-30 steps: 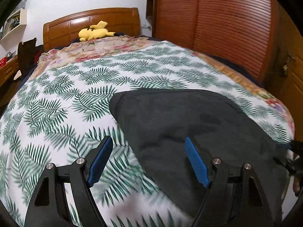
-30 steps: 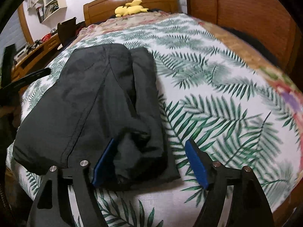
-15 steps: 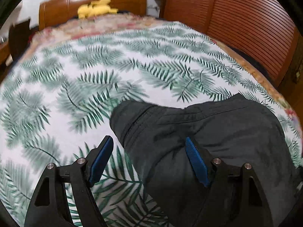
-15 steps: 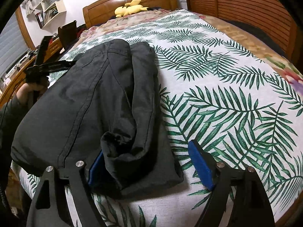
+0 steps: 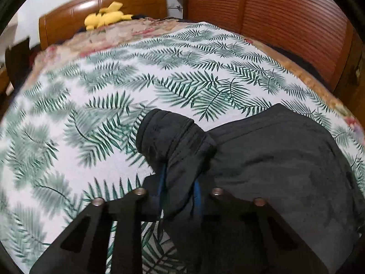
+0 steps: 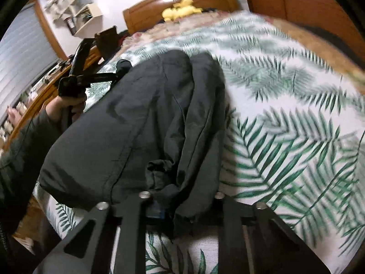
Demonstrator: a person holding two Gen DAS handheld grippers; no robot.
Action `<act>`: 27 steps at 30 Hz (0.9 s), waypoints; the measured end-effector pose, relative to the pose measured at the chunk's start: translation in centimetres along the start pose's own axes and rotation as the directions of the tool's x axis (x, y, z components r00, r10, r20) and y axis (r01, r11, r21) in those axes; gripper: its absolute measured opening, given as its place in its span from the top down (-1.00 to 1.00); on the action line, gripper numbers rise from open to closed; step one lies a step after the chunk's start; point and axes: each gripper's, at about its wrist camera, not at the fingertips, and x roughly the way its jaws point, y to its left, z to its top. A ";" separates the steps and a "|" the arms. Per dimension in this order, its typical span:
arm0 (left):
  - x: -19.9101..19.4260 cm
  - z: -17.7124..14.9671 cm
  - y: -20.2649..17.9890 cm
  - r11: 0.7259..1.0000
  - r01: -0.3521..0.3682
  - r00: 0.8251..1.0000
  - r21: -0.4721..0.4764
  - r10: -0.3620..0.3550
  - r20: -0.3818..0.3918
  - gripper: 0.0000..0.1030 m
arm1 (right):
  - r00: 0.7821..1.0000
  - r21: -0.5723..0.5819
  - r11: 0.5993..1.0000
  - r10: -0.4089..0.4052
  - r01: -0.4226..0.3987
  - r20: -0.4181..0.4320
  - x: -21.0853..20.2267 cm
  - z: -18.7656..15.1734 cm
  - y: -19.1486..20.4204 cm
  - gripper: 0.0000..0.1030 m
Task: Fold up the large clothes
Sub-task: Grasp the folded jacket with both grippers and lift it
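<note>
A large dark grey garment [image 5: 273, 155] lies partly folded on the bed's palm-leaf sheet [image 5: 91, 114]. My left gripper [image 5: 179, 189] has its jaws closing, and a bunched corner of the garment is squeezed between the blue pads [image 5: 161, 182]. In the right wrist view the garment [image 6: 136, 118] stretches away from me. There my right gripper [image 6: 180, 207] is also closing, with the near hem gathered between its jaws. The left gripper [image 6: 121, 68] shows at the garment's far corner, held by a hand [image 6: 66, 105].
A wooden headboard [image 5: 114, 2] with a yellow plush toy [image 5: 107, 16] stands at the bed's far end. Louvred wooden wardrobe doors [image 5: 285, 22] run along the right side. Wall shelves [image 6: 84, 16] and a cluttered wooden desk [image 6: 34, 96] sit left of the bed.
Both grippers stood wide open over the garment and have now closed onto its fabric, which bunches up between the pads. The left gripper moved along the garment toward its corner.
</note>
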 end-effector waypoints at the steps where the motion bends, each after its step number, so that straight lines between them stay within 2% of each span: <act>1: -0.7 0.3 -0.2 1.000 -0.009 1.000 0.004 0.009 0.012 0.65 | 1.000 0.004 1.000 0.009 -0.009 0.023 -0.5 0.2 -0.2 0.72; 3: -2.3 1.1 -0.5 1.000 -0.021 0.999 0.007 0.021 0.042 0.66 | 0.998 0.009 1.000 0.019 -0.020 0.062 -1.4 0.6 -0.5 0.75; 5: -4.7 1.8 -1.2 1.000 -0.022 0.994 0.010 0.020 0.111 0.67 | 0.995 -0.006 1.000 -0.001 0.002 0.102 -2.5 1.2 -0.6 0.77; 9: -7.0 3.4 -4.2 0.999 0.021 0.990 0.033 -0.025 0.138 0.67 | 0.982 -0.002 0.999 -0.050 0.051 0.182 -5.3 2.8 -2.3 0.78; 13: -8.2 6.0 -9.5 0.994 0.072 0.978 0.081 -0.086 0.192 0.67 | 0.959 -0.008 0.988 -0.149 0.155 0.240 -9.4 4.5 -5.1 0.78; 15: -8.2 7.6 -12.9 0.986 0.122 0.967 0.110 -0.143 0.210 0.67 | 0.941 0.002 0.974 -0.218 0.225 0.257 -11.8 5.1 -6.9 0.78; 20: -7.9 10.2 -21.1 0.949 0.232 0.932 0.216 -0.280 0.228 0.67 | 0.875 0.062 0.913 -0.406 0.404 0.265 -18.1 6.0 -11.9 0.78; 25: -6.5 12.2 -28.8 0.900 0.336 0.896 0.277 -0.396 0.200 0.67 | 0.787 0.140 0.825 -0.565 0.548 0.248 -22.6 6.0 -16.0 0.78; 27: -6.1 12.3 -31.3 0.885 0.357 0.888 0.297 -0.421 0.187 0.67 | 0.752 0.186 0.789 -0.614 0.585 0.239 -23.5 5.4 -17.2 0.78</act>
